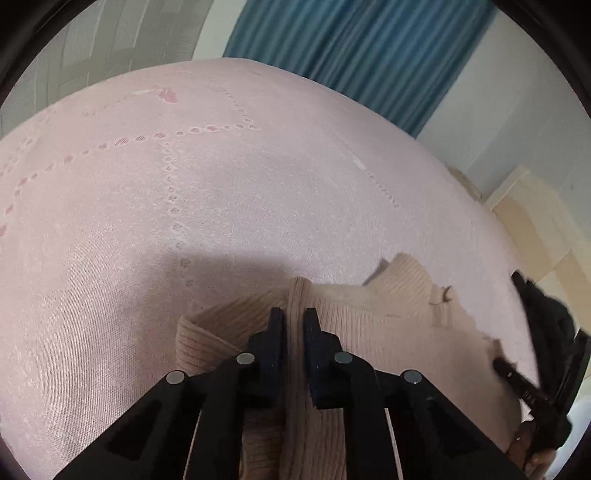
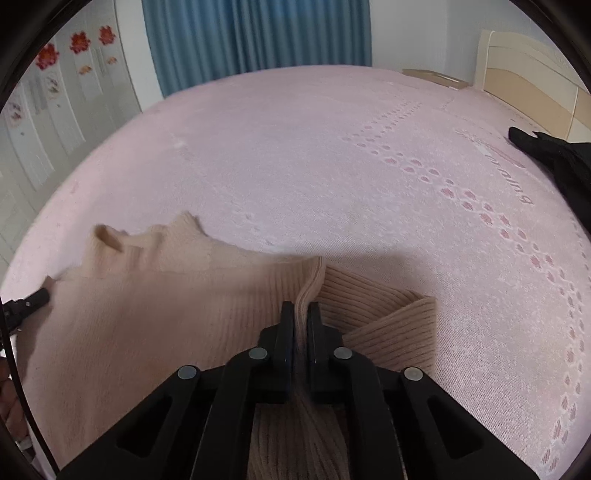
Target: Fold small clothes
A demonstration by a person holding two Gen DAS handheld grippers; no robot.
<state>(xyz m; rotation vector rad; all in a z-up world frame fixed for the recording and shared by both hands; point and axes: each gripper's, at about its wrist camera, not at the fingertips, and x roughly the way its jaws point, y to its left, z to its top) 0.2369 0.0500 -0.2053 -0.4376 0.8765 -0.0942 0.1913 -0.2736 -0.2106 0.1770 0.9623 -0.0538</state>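
Both tools (image 1: 294,314) (image 2: 301,308) pinch sweater (image 2: 147,306) edges; bed (image 2: 295,166) beyond bare.

Pale pinks and beige under your black claws

Your ribbed beige sweater (image 2: 155,306) lies on a pink bedspread (image 2: 295,166) patterned with darker pink dotted lines; blue curtain (image 2: 258,37) behind, black garment (image 2: 554,158) at right.

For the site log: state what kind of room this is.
Most likely a bedroom: the work surface is a bed with a pink patterned cover, a pale headboard stands at its far end, and blue curtains hang behind.
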